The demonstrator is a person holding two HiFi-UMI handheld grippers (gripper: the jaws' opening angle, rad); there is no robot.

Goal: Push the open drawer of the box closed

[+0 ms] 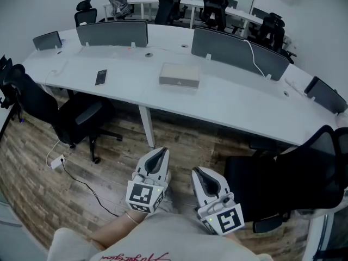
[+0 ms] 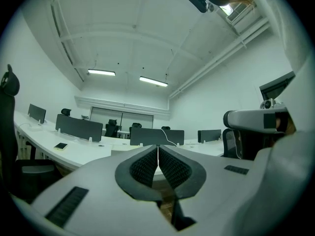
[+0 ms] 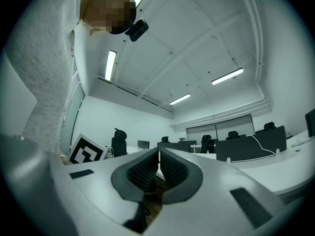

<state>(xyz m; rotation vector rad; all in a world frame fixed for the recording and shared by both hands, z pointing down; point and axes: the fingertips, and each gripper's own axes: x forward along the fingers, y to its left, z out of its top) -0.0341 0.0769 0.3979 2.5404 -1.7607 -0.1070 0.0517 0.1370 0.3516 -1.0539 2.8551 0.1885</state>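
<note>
The box [image 1: 179,75] sits on the desk [image 1: 234,99], far from both grippers. The left gripper [image 1: 158,154] and right gripper [image 1: 199,173] are shut and hold nothing. I cannot tell if the drawer sticks out. If it does, push it straight and slowly.

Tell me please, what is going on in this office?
A person stands before the curved white desk, holding a claw in each hand. The left claw and the right claw are both shut and empty, held low near the body, short of the desk. The box lies on the desk, untouched; whether its drawer is open cannot be told.
</note>
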